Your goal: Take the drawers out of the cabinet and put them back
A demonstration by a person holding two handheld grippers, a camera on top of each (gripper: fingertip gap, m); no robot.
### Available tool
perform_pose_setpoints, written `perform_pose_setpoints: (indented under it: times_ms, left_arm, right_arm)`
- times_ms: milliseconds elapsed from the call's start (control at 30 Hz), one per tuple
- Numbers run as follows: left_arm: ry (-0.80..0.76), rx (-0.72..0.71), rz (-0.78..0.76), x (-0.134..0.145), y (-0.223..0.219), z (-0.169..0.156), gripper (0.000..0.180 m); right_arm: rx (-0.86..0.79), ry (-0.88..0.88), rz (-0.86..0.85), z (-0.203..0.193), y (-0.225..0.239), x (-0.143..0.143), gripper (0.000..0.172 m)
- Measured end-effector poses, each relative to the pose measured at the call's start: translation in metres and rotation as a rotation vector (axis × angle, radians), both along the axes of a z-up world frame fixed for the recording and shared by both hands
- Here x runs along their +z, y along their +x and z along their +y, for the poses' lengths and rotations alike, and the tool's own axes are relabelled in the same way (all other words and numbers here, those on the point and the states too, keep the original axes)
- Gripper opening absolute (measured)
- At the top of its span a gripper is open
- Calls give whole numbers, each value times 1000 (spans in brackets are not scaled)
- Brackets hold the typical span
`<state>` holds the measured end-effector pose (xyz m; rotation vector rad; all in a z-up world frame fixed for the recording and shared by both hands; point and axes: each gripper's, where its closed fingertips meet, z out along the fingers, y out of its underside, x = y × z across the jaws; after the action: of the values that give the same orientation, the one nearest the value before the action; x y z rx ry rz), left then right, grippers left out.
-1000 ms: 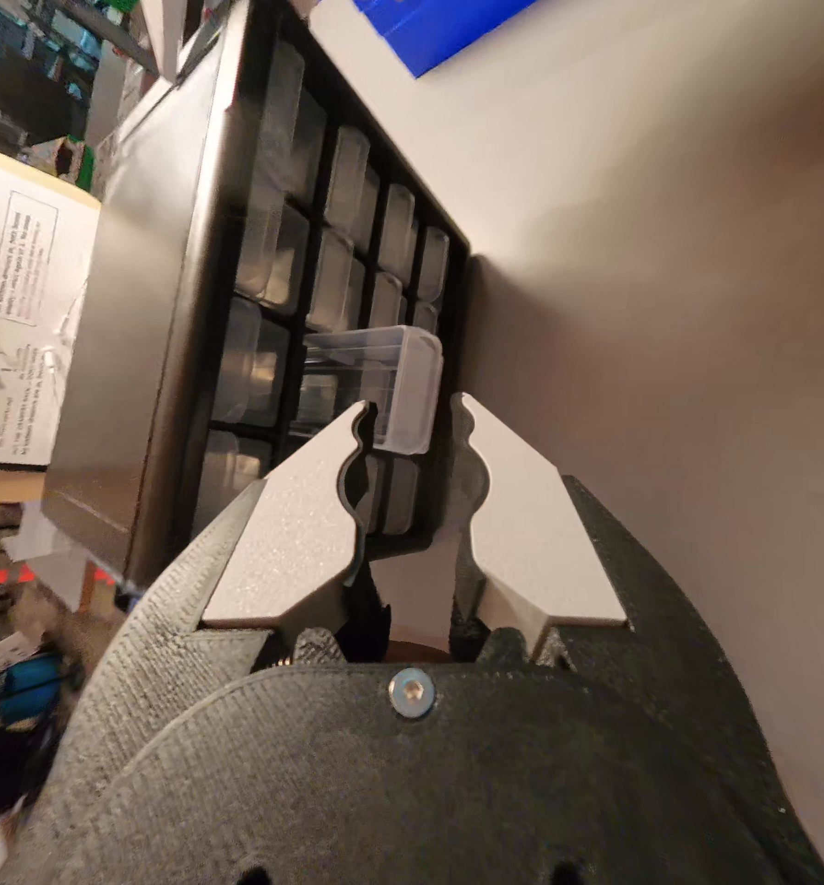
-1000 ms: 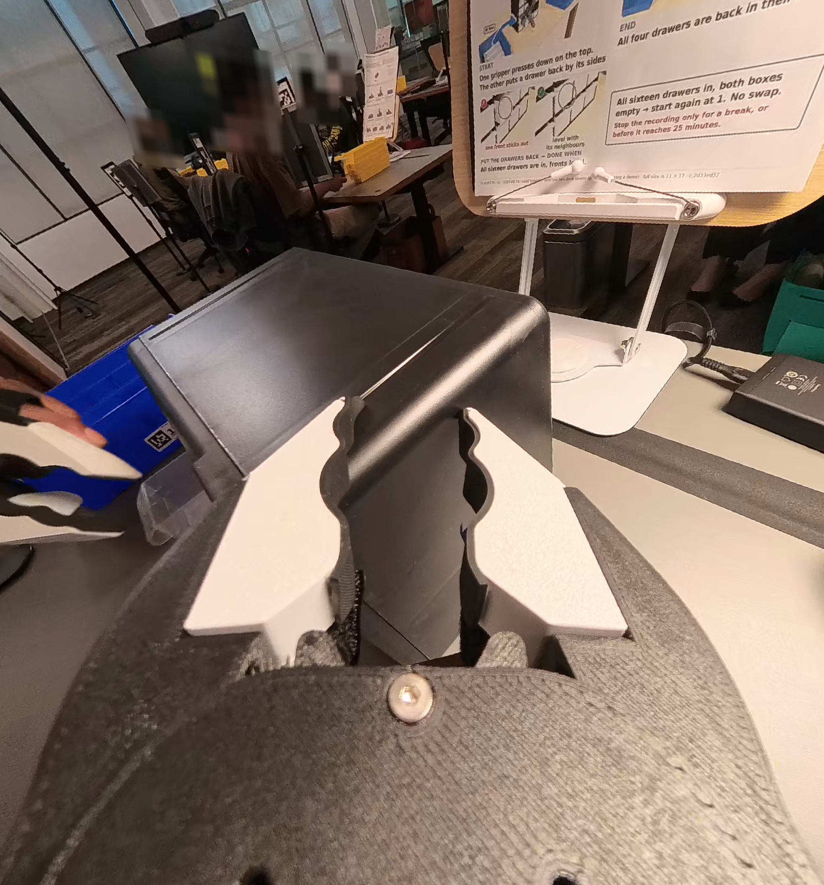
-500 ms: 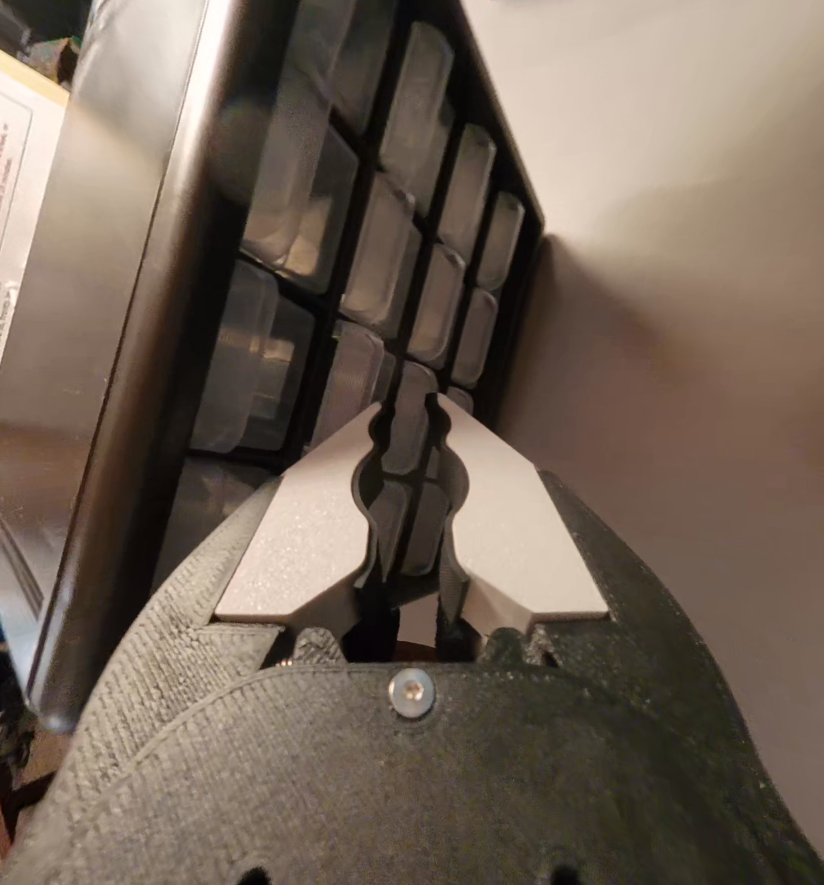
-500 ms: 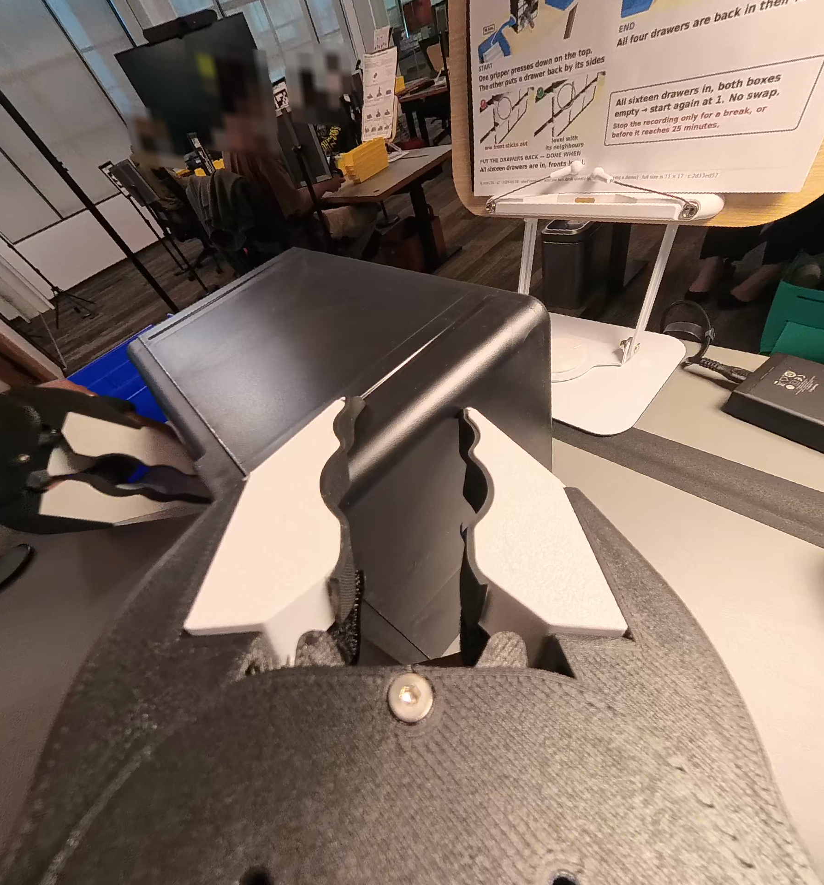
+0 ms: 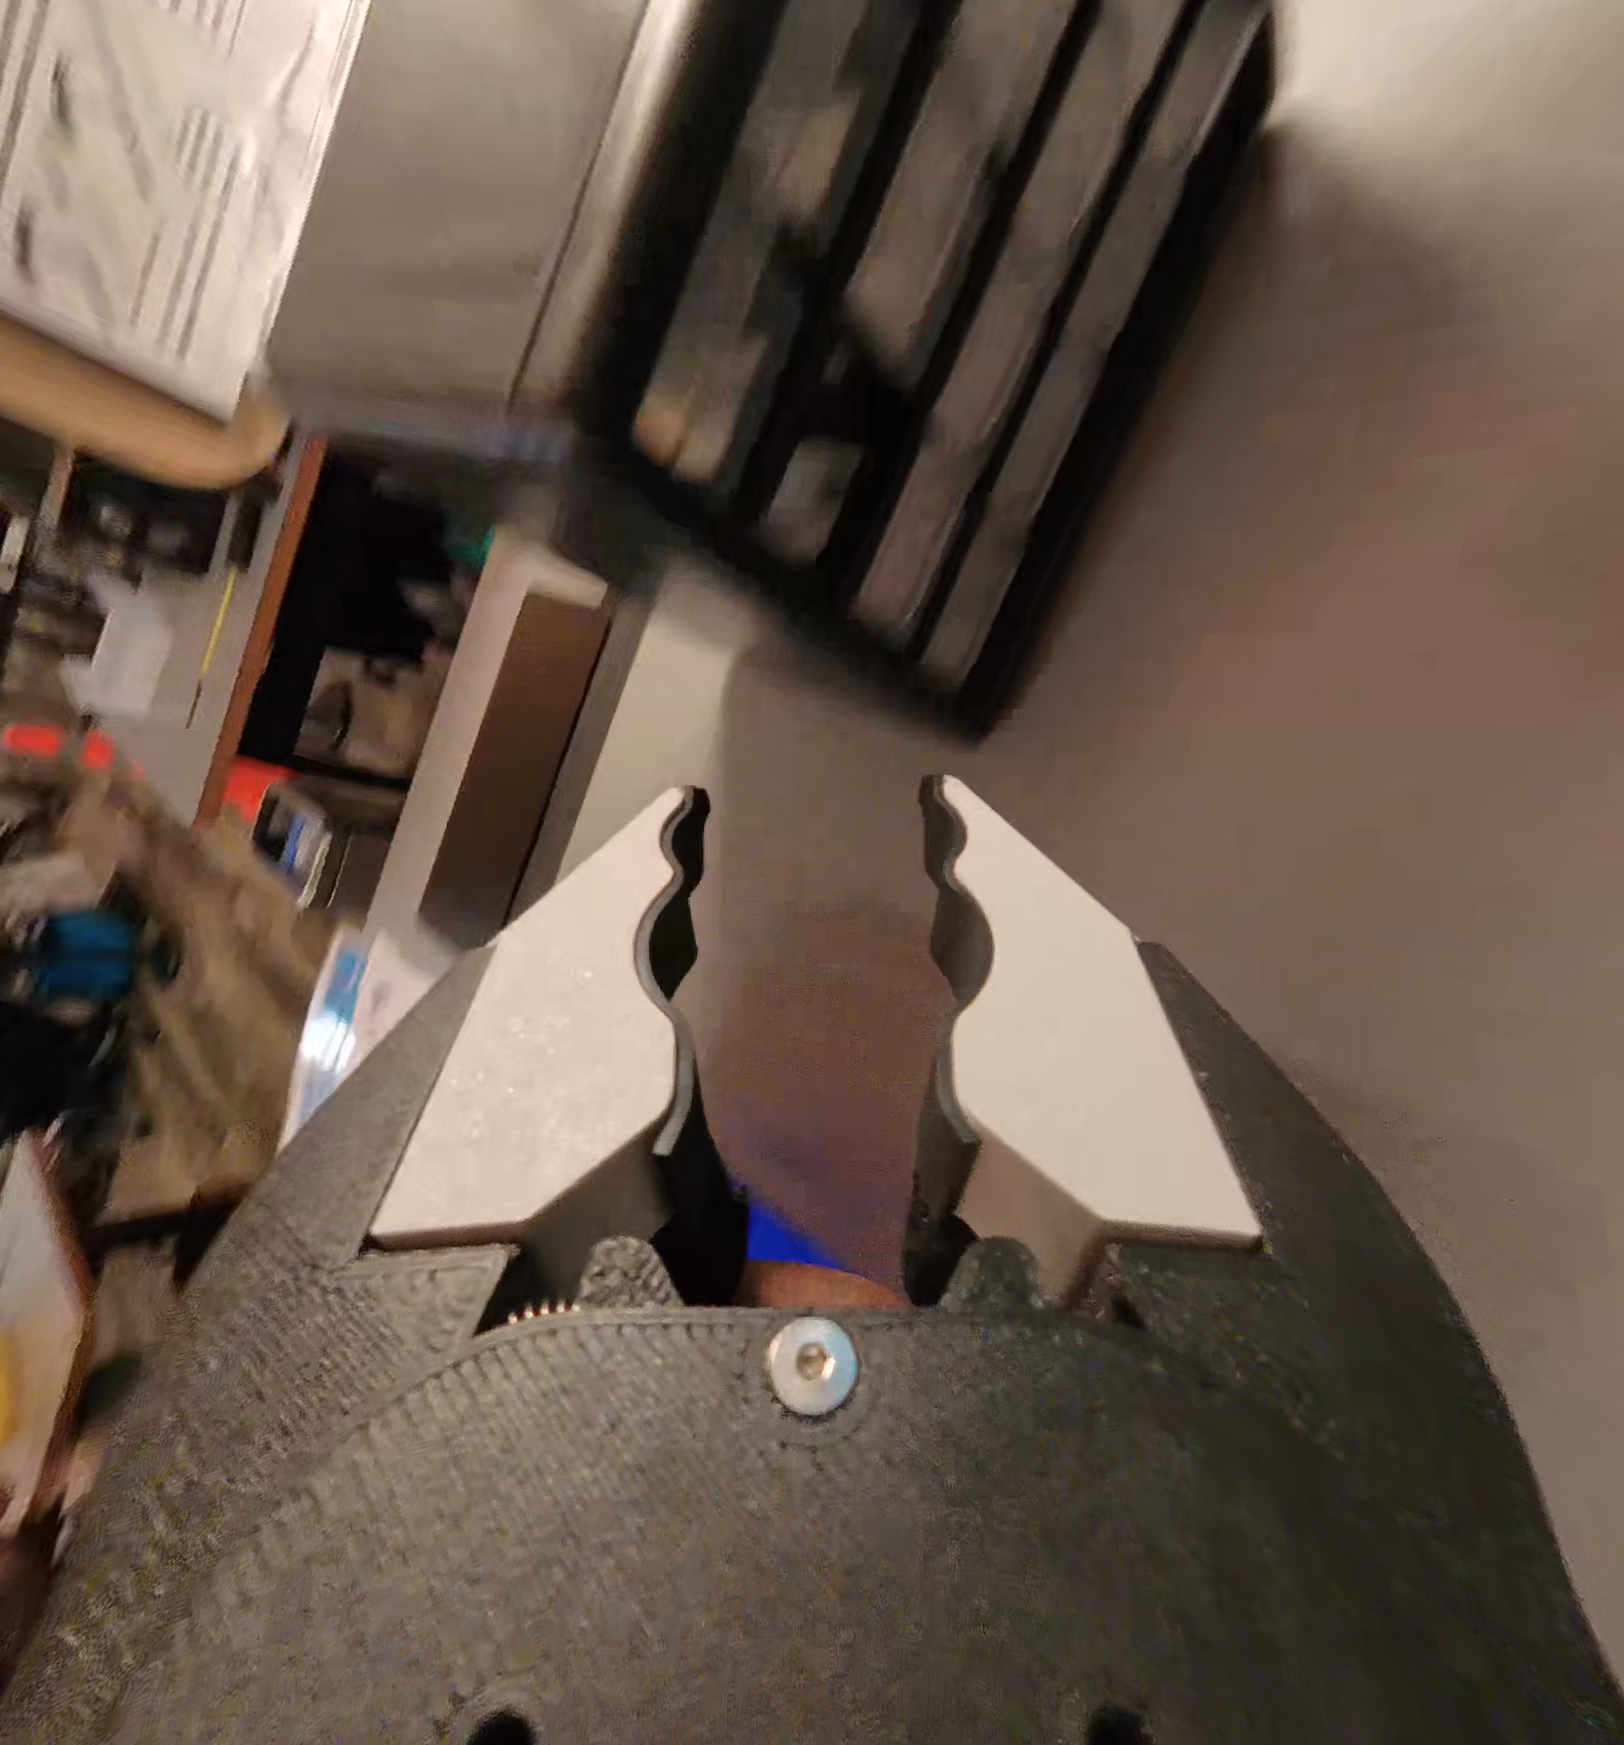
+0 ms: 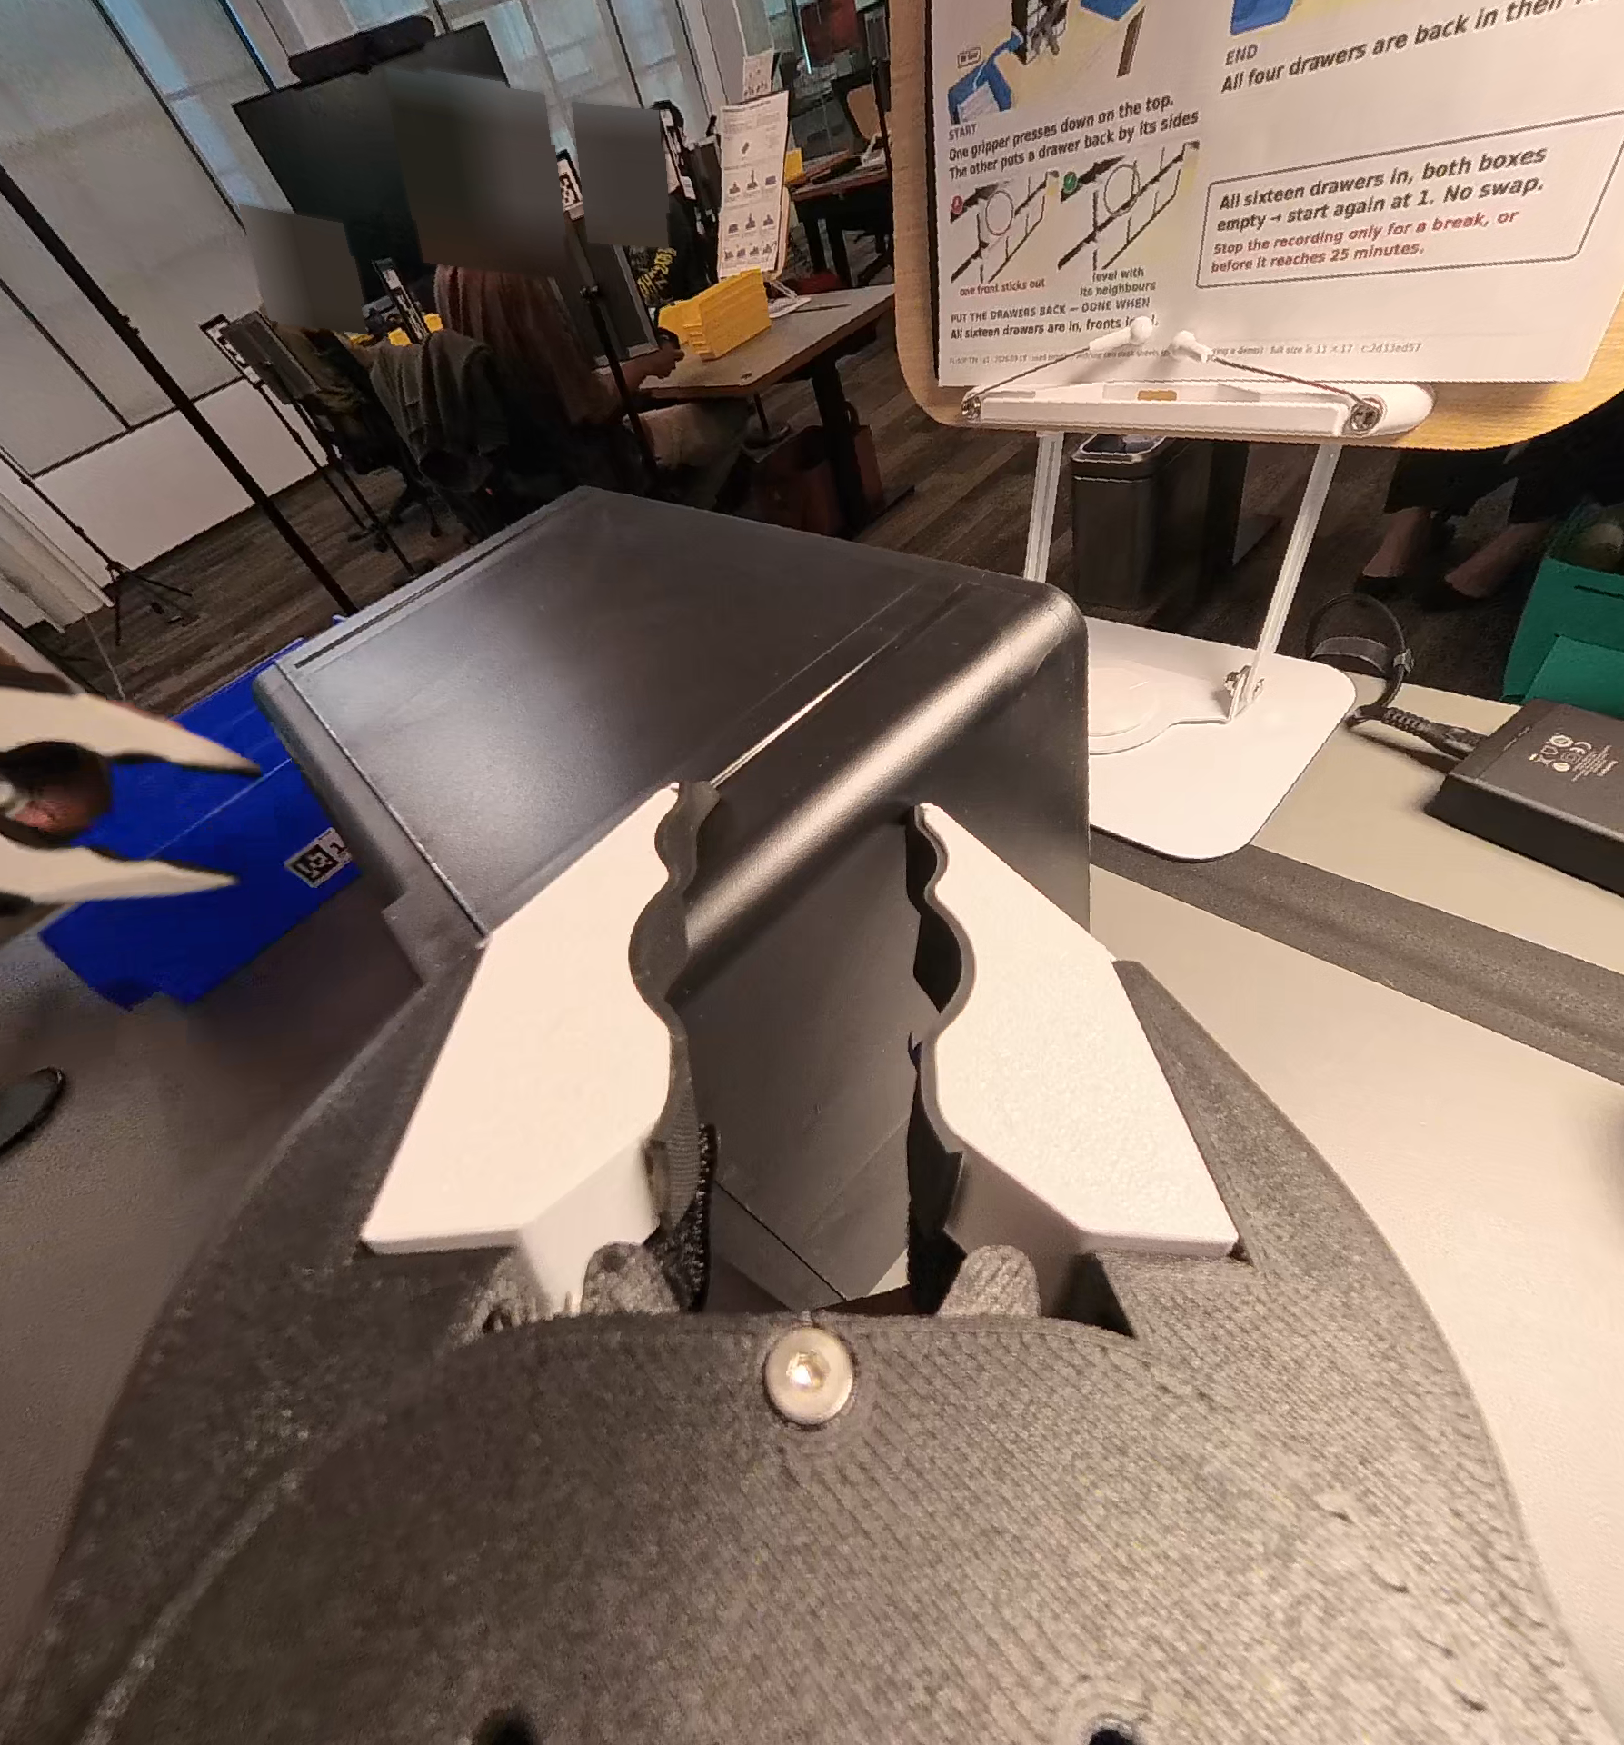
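Left hand-held gripper: white fingers spread wide, nothing between them but bare table surface. Just ahead and slightly to its right, apart from the fingertips, the black plastic cabinet, seen blurred, its front grid filled with translucent clear plastic drawers. Off to its left, past the table edge, blurred clutter, and farther up a white printed sheet on a wooden board. Right hand-held gripper: white fingers also apart, resting over the near rounded top edge of the same black cabinet; left fingertip touching the top panel, right fingertip over the side panel, no squeeze on either face visible. To its left, the other gripper with fingers parted, level with the cabinet's front. Behind that one, a blue plastic bin with a square marker tag. Ahead and to the right, a white stand carrying the instruction board; farther right, a flat black box on the grey table. Beyond, an office with people seated at desks.
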<state>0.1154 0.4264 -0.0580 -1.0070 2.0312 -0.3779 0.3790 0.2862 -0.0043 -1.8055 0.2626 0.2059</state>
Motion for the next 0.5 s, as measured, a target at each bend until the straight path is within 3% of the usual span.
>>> perform_pose_setpoints:
  times_ms: [100,267,500]
  left_arm:
    - [48,168,71,-3,-45,75,50]
    - [-72,456,162,-44,-113,188,55]
    - [-80,551,294,-105,-138,250,58]
  right_arm:
    - [-1,1,0,0,0,0,47]
    - [-4,0,-3,0,0,0,47]
    - [4,2,-10,0,0,0,47]
